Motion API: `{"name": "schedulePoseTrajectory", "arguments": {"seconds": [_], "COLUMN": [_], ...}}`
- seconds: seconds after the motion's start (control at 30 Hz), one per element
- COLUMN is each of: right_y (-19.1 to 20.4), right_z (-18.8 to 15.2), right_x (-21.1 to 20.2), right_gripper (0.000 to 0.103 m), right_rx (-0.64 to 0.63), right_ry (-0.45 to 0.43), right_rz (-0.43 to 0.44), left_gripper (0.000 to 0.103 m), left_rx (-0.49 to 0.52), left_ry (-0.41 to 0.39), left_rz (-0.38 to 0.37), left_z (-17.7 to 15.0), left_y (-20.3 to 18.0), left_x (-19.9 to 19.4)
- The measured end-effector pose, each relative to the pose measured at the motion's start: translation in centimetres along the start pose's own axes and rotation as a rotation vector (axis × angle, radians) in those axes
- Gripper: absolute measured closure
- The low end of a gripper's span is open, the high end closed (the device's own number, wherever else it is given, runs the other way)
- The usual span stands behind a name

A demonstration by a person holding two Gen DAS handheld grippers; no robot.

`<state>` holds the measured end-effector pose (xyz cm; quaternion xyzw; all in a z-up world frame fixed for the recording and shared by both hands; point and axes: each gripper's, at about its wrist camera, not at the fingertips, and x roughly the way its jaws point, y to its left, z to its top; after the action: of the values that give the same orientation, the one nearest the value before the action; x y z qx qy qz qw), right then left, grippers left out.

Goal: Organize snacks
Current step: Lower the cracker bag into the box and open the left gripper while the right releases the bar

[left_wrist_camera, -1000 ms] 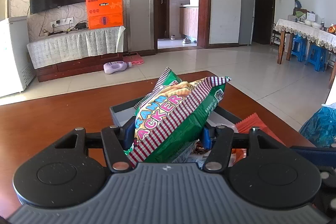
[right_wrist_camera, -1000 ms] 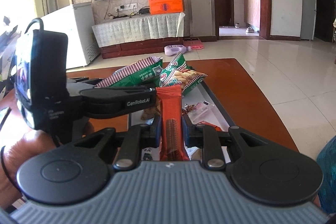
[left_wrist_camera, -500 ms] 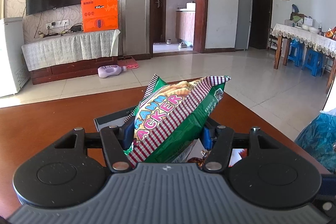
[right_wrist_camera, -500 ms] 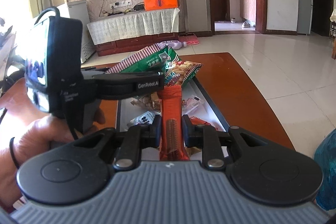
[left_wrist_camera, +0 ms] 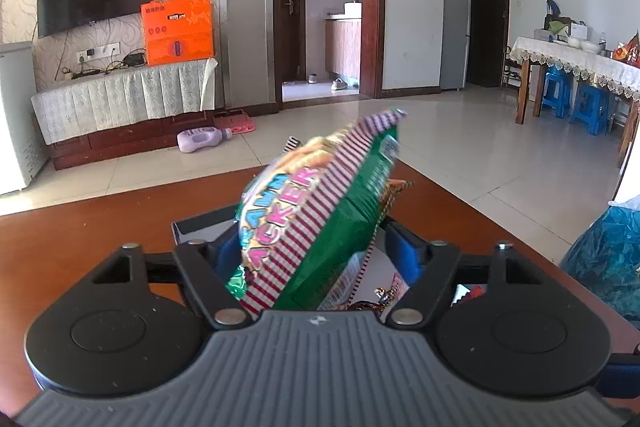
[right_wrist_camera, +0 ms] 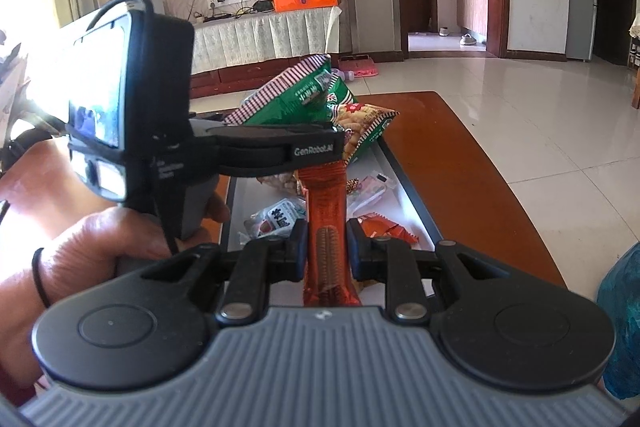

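My left gripper (left_wrist_camera: 316,251) has its jaws spread wide, and the green, red-striped cracker bag (left_wrist_camera: 320,219) between them is tilted and blurred over the grey tray (left_wrist_camera: 192,227). The bag also shows in the right wrist view (right_wrist_camera: 296,95), above the left gripper's arm (right_wrist_camera: 276,147). My right gripper (right_wrist_camera: 327,247) is shut on an orange-red wafer bar (right_wrist_camera: 325,227), held upright over the tray (right_wrist_camera: 408,187). A second cracker bag (right_wrist_camera: 364,127) lies at the tray's far end.
Several small wrapped snacks (right_wrist_camera: 280,219) and an orange packet (right_wrist_camera: 384,227) lie in the tray on the brown table (right_wrist_camera: 460,155). A blue plastic bag (left_wrist_camera: 608,251) sits at the table's right. A TV stand (left_wrist_camera: 120,99) lies beyond.
The left jaws have spread apart and the cracker bag has tipped to the left and blurred. The right gripper has stayed shut on the wafer bar, shifting slightly closer over the tray.
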<state>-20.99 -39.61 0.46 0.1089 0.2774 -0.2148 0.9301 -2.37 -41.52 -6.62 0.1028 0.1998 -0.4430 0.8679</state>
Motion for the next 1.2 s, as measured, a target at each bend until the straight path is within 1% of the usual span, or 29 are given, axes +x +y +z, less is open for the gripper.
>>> {"name": "schedulePoseTrajectory", "arguments": {"seconds": [0.13, 0.37, 0.5, 0.77, 0.97, 1.03, 1.13, 1.17, 1.2], "right_y": [0.0, -0.1, -0.2, 0.0, -0.5, -0.8, -0.7, -0.6, -0.5], "right_z": [0.0, 0.2, 0.5, 0.8, 1.6, 1.7, 1.4, 1.3, 1.2], "right_x": [0.2, 0.5, 1.4, 2.8, 4.5, 5.4, 6.2, 6.3, 6.2], "right_gripper": [0.08, 0.08, 0.079, 0.079, 0.079, 0.079, 0.077, 0.072, 0.065], "right_rx": [0.002, 0.016, 0.028, 0.014, 0.015, 0.03, 0.032, 0.03, 0.025], "right_ry": [0.001, -0.017, -0.029, -0.031, -0.024, -0.011, 0.023, 0.034, 0.033], "right_rz": [-0.004, -0.022, -0.035, -0.026, -0.049, -0.03, -0.024, -0.02, -0.014], "left_gripper": [0.016, 0.015, 0.014, 0.014, 0.014, 0.013, 0.008, 0.007, 0.006], "left_rx": [0.014, 0.032, 0.039, -0.043, -0.048, -0.049, -0.042, -0.042, -0.046], "left_ry": [0.006, 0.006, -0.014, -0.016, -0.029, -0.035, -0.048, -0.049, -0.048], "left_rz": [-0.016, -0.035, -0.042, -0.093, -0.122, -0.137, -0.153, -0.158, -0.165], "left_z": [0.2, 0.6, 0.7, 1.0, 1.0, 1.0, 0.7, 0.7, 0.6], "left_y": [-0.1, 0.3, 0.8, 2.3, 2.6, 2.7, 2.6, 2.6, 2.7], "left_x": [0.2, -0.3, -1.0, -2.2, -3.1, -3.5, -4.1, -4.2, -4.3]}}
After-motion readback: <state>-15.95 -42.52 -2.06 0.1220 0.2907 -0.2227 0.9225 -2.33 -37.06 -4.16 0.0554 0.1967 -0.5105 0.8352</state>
